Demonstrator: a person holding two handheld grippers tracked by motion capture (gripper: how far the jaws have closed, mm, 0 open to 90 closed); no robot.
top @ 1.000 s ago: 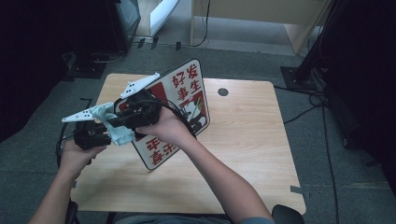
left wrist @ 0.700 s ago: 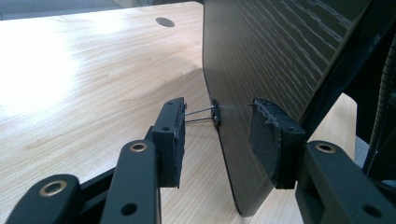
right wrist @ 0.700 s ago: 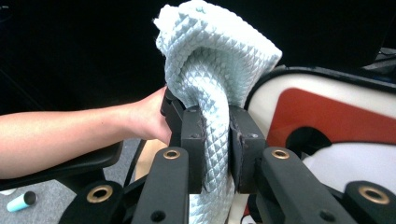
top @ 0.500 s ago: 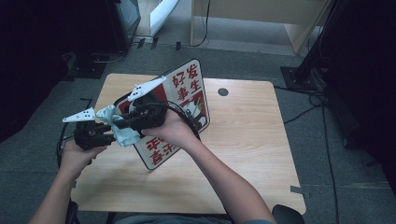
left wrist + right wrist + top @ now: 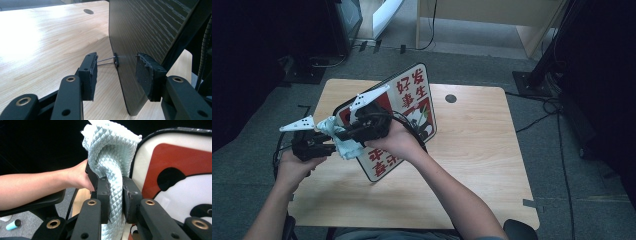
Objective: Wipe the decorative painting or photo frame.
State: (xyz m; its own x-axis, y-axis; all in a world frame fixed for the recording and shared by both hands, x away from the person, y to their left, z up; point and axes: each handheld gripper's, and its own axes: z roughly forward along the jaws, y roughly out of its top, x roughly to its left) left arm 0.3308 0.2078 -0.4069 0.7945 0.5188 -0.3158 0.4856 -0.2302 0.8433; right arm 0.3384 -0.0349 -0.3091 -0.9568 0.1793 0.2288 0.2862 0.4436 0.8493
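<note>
The board (image 5: 409, 107) stands tilted on its lower edge left of centre in the high view, printed face toward me, so I can wipe the face without laying it flat. My cloth (image 5: 112, 165) sits against that face near the board's upper left corner; in the right gripper view it fills the middle, bunched against the white and red print. My right gripper (image 5: 115, 200) is clamped tight on the cloth, a thick fold squeezed between both pads, because a loose rag would slip as I rub.

My left gripper (image 5: 116, 75) is there to steady the board from its edge. In the left gripper view the dark wood-grain back rises at upper right, and the board's edge, with a small clip (image 5: 115, 60) on it, stands between my jaws. The jaws have just been opening and now stand about half apart, neither pad pressing the edge, so I judge the board leans on its own for now.

The table (image 5: 482, 150) spreads to the right, bare wood.
</note>
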